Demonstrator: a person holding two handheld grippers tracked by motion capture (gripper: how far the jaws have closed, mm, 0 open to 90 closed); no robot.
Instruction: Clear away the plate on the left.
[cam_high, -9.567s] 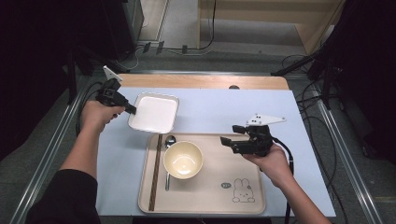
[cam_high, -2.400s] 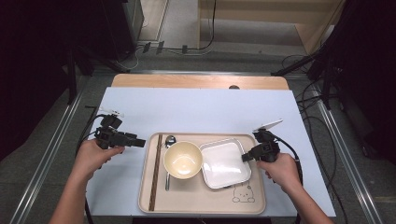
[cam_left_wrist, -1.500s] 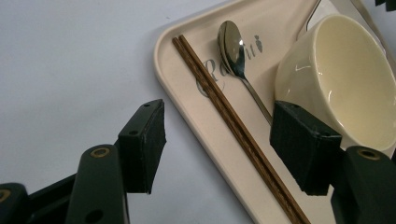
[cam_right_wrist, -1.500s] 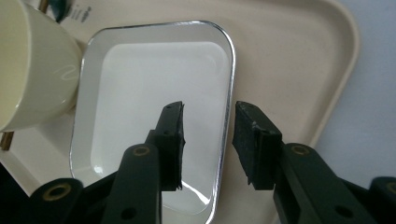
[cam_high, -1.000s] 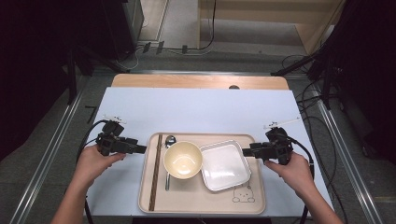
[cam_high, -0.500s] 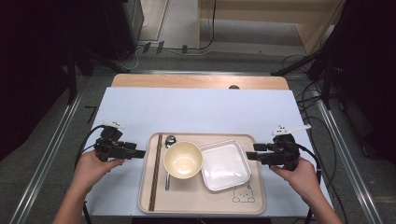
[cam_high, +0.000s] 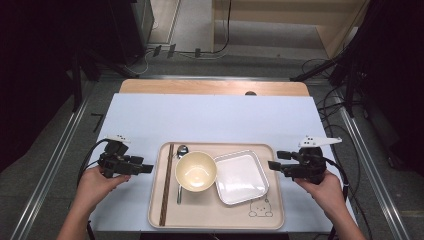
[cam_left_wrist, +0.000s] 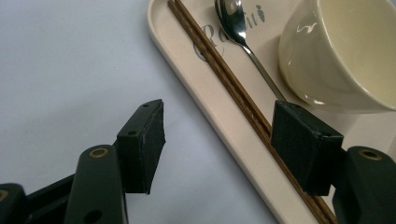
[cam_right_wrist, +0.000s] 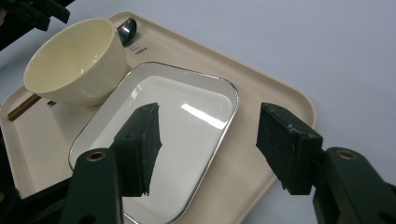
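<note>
While the table (cam_high: 215, 117) carries a pale blue cover, a beige tray (cam_high: 216, 220) lies at the middle of its near edge and holds all the dishes. On the right half of this tray sits the white square plate (cam_high: 241, 178), slightly turned, with a thin dark rim; its left corner is just beside the cream bowl (cam_high: 195, 171), which stands upright and looks empty. Between the bowl and the left rim of the tray lie a pair of brown chopsticks (cam_high: 166, 184), parallel to that rim, and a metal spoon (cam_high: 181, 152) whose handle goes under the side of the bowl.

Near the right edge of the table, the right hand-held gripper (cam_high: 275, 159) points at the tray from outside its right rim. Its jaws have just been opening; they stand apart with nothing between them, and the plate rests free on the tray in front of them. Near the left edge, the left hand-held gripper (cam_high: 145, 169) points at the left rim of the tray, jaws apart and holding nothing.
</note>
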